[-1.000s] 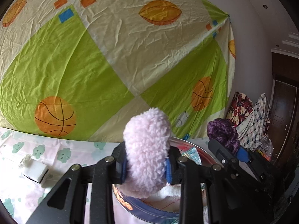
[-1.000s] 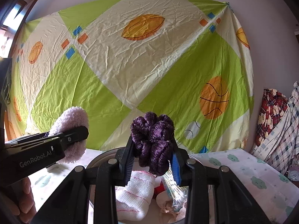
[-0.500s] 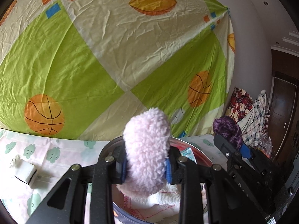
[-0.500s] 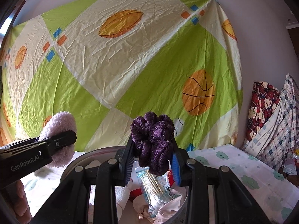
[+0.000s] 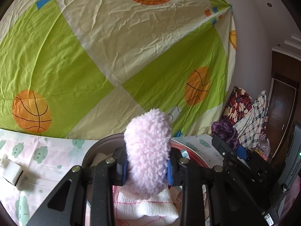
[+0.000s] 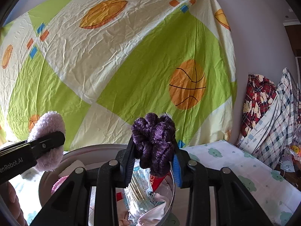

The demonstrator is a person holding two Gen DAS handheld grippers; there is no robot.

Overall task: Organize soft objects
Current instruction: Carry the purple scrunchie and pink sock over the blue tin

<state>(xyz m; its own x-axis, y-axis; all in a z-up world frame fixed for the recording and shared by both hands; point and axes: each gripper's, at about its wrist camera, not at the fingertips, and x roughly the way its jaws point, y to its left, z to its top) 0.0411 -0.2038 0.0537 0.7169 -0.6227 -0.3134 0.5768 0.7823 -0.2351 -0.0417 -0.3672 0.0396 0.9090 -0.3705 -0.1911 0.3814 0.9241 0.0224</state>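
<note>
Gripping a pink fleece puff (image 5: 148,150), the left tool (image 5: 147,166) is pressed tight on it above a round metal basin (image 5: 94,146), while the right tool (image 6: 153,162) pinches a purple velvet scrunchie (image 6: 153,141) over the same basin's far side. Over the last second both tools have swung across the basin: the left view, which a second ago showed mostly the basin's printed outer wall, now looks down into it at a folded white gauze cloth (image 5: 144,207) lying directly beneath the puff, and the white block (image 5: 11,171) on the cloud-print desk cover (image 5: 37,150) has slid toward the frame's left edge. The right view has drifted from that white cloth to a clear packet of cotton swabs (image 6: 139,186) and crumpled wrappers under the scrunchie. Neither grip has loosened; each soft item sits squeezed between blue pads just as before. That points to both pieces being carried, not yet released, and the basin appears to be either their source or their destination; the frames cannot settle which. A green-and-cream basketball-print sheet (image 5: 112,56) hangs behind, with plaid bedding (image 6: 270,116) piled at right.
</note>
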